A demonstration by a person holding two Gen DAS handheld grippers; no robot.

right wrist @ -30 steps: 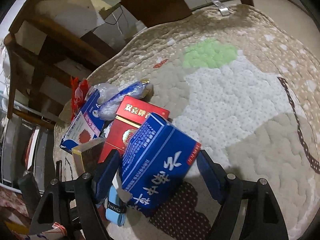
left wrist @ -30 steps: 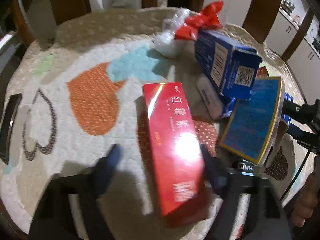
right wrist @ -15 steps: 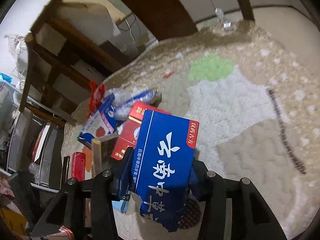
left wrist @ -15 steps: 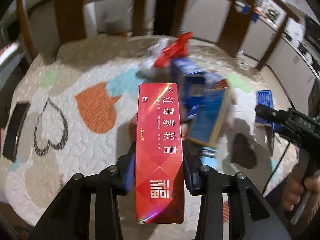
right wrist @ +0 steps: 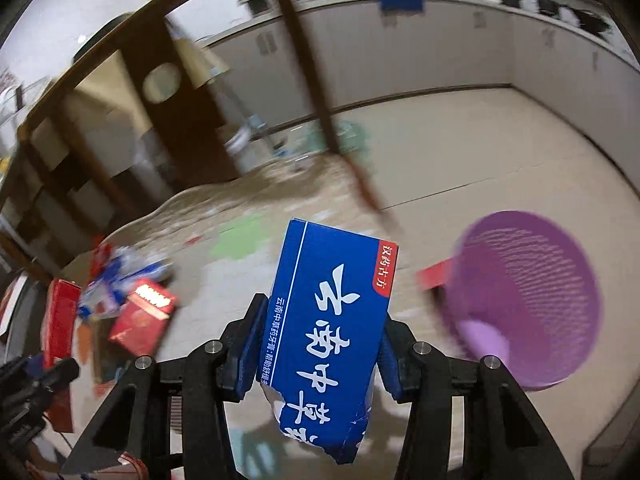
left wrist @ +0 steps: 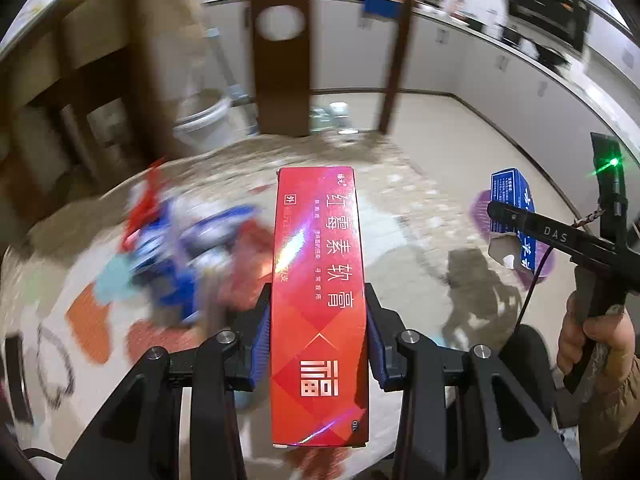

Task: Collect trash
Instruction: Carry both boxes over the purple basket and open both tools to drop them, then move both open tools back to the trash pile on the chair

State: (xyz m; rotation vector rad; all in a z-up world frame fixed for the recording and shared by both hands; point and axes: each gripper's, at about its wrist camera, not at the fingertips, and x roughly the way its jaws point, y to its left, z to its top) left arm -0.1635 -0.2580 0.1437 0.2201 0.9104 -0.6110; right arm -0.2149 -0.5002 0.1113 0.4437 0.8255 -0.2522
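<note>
Gripping light, crushable cartons: red box (left wrist: 318, 304) pinched mid-length by L gripper (left wrist: 316, 336); torn blue box (right wrist: 328, 332) clamped between R gripper (right wrist: 320, 344) fingers.

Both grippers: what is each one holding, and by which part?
Left gripper clamps the red box across its long sides; right gripper clamps the blue box likewise, near its torn end.

Right gripper (right wrist: 318, 344) clamping blue box (right wrist: 334, 328), purple basket (right wrist: 528, 296) right, blurred trash pile (right wrist: 124, 292) left
</note>
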